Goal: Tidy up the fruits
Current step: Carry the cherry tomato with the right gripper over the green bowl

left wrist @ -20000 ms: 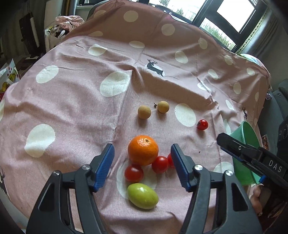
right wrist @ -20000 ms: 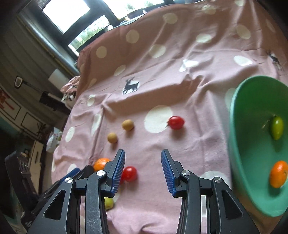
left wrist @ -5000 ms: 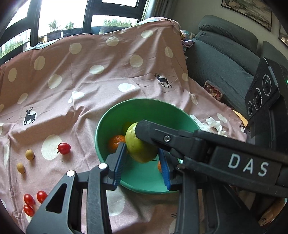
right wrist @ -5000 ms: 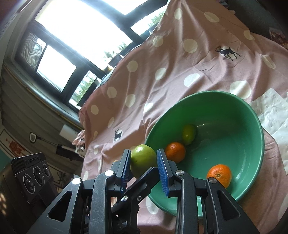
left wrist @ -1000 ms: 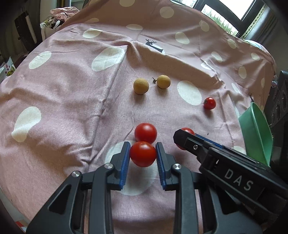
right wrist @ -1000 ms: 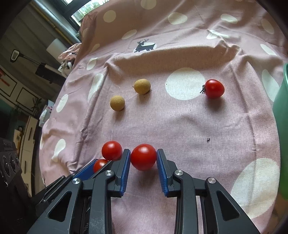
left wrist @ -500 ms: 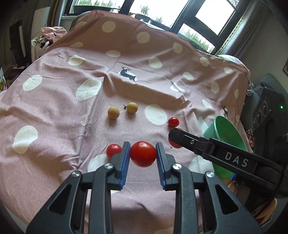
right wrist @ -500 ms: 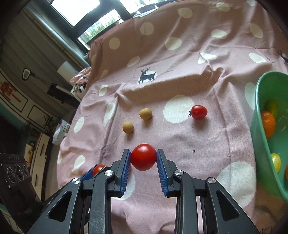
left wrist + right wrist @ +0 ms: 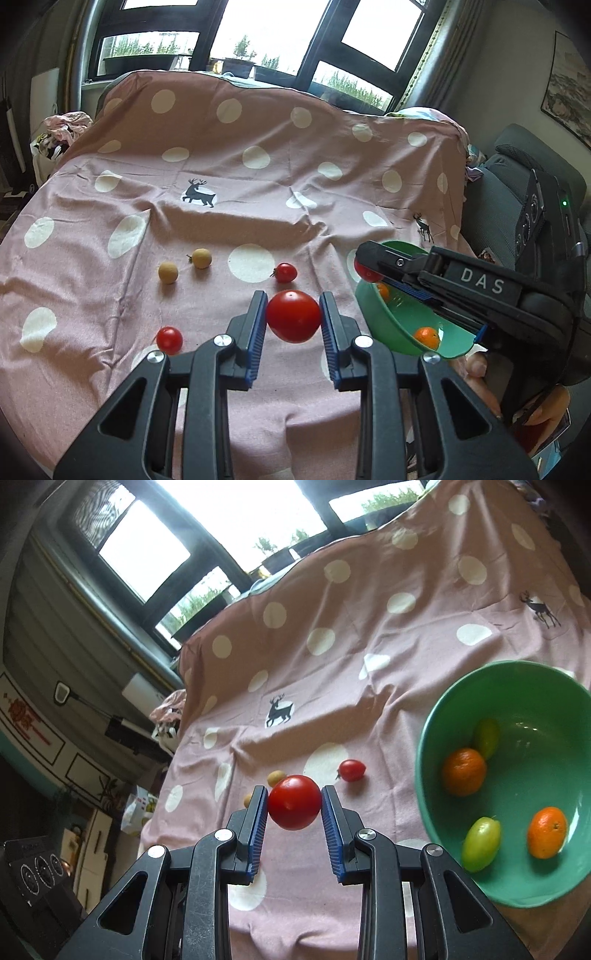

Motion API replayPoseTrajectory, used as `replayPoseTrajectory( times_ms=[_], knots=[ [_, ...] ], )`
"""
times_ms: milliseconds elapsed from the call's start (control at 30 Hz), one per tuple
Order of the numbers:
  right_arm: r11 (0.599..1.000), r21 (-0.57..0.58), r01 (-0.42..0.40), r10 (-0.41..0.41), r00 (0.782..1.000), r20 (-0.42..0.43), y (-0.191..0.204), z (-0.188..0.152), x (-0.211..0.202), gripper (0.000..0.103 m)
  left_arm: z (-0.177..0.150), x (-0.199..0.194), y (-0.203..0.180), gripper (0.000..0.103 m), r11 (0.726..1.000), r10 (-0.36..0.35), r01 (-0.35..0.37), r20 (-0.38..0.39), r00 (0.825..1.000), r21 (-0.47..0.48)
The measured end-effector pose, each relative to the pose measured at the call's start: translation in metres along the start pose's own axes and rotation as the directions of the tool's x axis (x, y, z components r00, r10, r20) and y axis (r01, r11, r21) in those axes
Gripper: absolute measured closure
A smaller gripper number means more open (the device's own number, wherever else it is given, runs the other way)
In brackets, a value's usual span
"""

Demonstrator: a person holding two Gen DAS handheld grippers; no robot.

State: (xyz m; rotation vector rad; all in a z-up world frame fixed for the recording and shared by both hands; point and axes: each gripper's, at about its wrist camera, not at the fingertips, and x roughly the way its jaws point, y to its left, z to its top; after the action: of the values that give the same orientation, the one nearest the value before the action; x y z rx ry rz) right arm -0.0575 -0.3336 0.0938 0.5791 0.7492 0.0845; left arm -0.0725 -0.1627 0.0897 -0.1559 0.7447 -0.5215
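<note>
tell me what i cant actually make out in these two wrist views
- Left wrist view: the right gripper crosses the green bowl, hiding much of its inside, so its fruit cannot be counted there.
- Left wrist view: the tomato in the right gripper shows only as a sliver behind the fingers.
- Right wrist view: the two tan fruits sit half hidden behind the gripper's left finger and its held tomato.
- Right wrist view: the left gripper is out of frame.

Black plastic left gripper (image 9: 293, 325), blue ribbed jaws, silver screws, right gripper (image 9: 294, 806) lettered "DAS"
</note>
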Motion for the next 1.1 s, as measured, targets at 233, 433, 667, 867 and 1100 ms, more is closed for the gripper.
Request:
replayPoseTrajectory(
  times_ms=[233, 433, 667, 867, 1100],
  knots=[
    [0.995, 0.078, 0.056, -0.064, 0.994, 0.092, -0.030, 0.009, -0.027, 0.071, 0.005, 0.010, -0.031, 0.075, 0.998, -0.020, 0.020, 0.000, 1.000, 0.063],
    [0.983, 0.137, 0.120, -0.139, 0.981, 0.137, -0.053, 0.011, -0.045, 0.071, 0.008, 0.024, -0.056, 0.075, 0.993, -0.044, 0.046, -0.019, 0.999, 0.109],
    [0.970, 0.186, 0.156, -0.186, 0.970, 0.159, -0.074, 0.013, -0.057, 0.071, 0.006, 0.041, -0.079, 0.075, 0.986, -0.071, 0.078, -0.049, 0.996, 0.146],
    [0.955, 0.235, 0.181, -0.221, 0.962, 0.157, -0.090, 0.013, -0.061, 0.071, 0.007, 0.055, -0.098, 0.075, 0.979, -0.093, 0.105, -0.074, 0.993, 0.175],
    [0.932, 0.281, 0.229, -0.278, 0.949, 0.148, -0.107, 0.012, -0.065, 0.071, 0.003, 0.076, -0.114, 0.075, 0.970, -0.102, 0.126, -0.123, 0.987, 0.206]
  ],
)
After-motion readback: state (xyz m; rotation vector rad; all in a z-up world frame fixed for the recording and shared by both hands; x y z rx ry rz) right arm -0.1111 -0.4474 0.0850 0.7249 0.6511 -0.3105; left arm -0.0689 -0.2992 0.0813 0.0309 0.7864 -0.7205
